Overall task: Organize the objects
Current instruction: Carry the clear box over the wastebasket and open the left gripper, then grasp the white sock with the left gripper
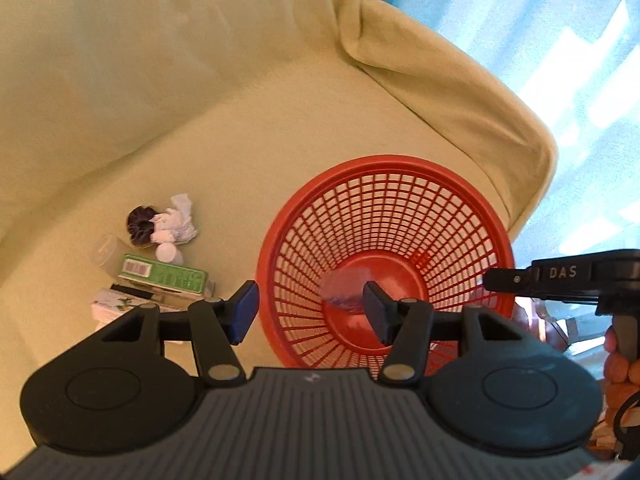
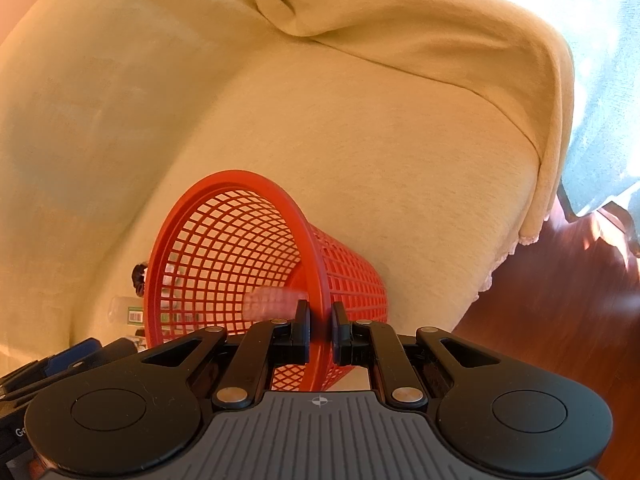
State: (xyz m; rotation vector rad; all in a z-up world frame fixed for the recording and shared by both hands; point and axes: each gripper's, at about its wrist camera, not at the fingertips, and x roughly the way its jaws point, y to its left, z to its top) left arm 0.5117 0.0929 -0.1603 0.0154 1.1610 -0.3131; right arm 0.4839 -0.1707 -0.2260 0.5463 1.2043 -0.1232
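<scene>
Now, right tool (image 2: 320, 330) clamped on red basket (image 2: 224, 248) rim, basket tilted — left tool (image 1: 310, 310) spread apart, empty, just before its mouth

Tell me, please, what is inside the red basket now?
Inside the red basket there is one small clear object, blurred, near the bottom. Nothing else shows inside. The right gripper is shut on the rim. The left gripper hides part of the near wall.

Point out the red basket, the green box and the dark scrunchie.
red basket (image 1: 280, 216), left wrist view, upper-left rim.
green box (image 1: 164, 273), left wrist view, top face.
dark scrunchie (image 1: 140, 226), left wrist view, its fabric ring.
</scene>
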